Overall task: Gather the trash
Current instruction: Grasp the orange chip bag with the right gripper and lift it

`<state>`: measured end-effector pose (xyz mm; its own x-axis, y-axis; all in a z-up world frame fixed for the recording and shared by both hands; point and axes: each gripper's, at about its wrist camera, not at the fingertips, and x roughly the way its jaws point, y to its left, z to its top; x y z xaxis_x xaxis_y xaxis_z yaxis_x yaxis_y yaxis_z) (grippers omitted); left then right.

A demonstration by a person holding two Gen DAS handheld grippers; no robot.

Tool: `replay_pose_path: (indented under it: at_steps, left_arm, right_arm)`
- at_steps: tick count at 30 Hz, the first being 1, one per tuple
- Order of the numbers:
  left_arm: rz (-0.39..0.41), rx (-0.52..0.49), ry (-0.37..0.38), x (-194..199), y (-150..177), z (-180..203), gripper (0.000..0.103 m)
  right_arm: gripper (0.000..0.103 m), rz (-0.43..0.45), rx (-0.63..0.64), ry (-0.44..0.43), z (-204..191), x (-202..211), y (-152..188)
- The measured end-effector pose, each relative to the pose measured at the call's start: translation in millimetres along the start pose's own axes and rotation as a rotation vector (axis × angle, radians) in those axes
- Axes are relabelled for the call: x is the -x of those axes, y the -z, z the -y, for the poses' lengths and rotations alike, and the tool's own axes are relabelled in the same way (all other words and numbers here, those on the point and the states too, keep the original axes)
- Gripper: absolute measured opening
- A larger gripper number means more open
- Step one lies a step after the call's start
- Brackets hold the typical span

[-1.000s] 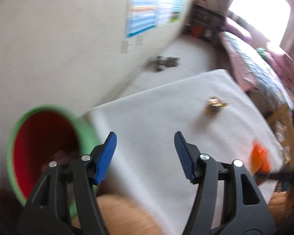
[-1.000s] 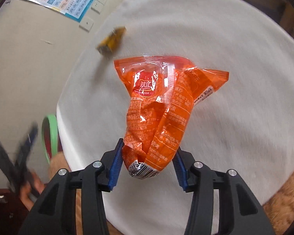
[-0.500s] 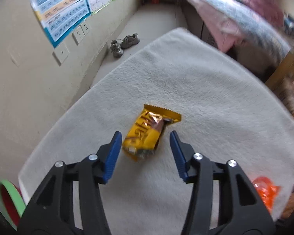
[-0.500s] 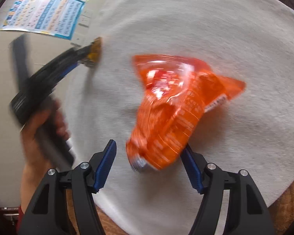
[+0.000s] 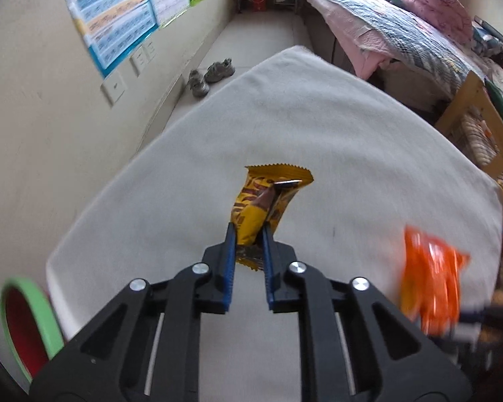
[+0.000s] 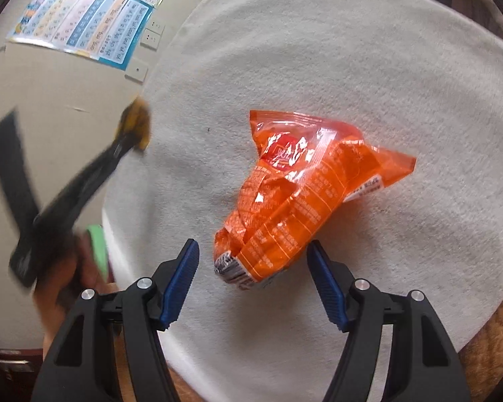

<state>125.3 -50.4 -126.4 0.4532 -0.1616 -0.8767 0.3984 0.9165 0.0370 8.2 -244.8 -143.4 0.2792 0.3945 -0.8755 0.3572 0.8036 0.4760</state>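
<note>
The left gripper [image 5: 248,234] is pinched nearly closed, its blue pads clamped on the lower end of a yellow wrapper [image 5: 263,201]. From the right wrist view it is a blurred dark shape [image 6: 130,137] at the left, with the hand [image 6: 63,278] gripping its handle. The right gripper [image 6: 251,258] is spread wide, its pads either side of an orange bag [image 6: 298,201], not pressing it.

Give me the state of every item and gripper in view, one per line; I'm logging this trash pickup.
left gripper: shut on the yellow wrapper.
yellow wrapper: crumpled, pinched at its near end.
right gripper: open, straddling the orange bag.
orange bag: crumpled, lying on the white cloth, not gripped.
green bin: open, beside the table's near left corner.
</note>
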Motion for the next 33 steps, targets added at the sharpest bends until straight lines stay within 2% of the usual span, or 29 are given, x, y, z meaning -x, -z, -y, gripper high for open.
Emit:
replay_pose_path:
  at_steps: [3,5,8,11,18,22,33]
  left_arm:
    - [-0.034,0.089,0.045,19,35,-17,0.014]
    - [-0.038,0.128,0.039,30,55,-26,0.014]
    - [-0.009,0.150,0.001,51,81,-33,0.014]
    - [0.015,0.198,0.021,69,97,-40,0.014]
    - [0.092,0.202,-0.026,102,104,-45,0.014]
    - [0.122,0.198,-0.049,112,101,-48,0.014]
    - [0.134,0.235,-0.042,119,104,-59,0.014]
  right_arm:
    - [0.065,0.028,0.055,0.054,-9,-1,0]
    - [0.065,0.042,0.074,0.066,-12,-4,0]
    - [0.065,0.051,0.092,0.082,-14,-8,0]
    - [0.065,0.061,0.145,0.135,-18,-11,2]
    - [0.068,0.058,0.183,0.184,-25,-20,4]
    - [0.068,0.083,0.243,0.245,-31,-22,7]
    - [0.068,0.099,0.218,0.223,-26,-16,8]
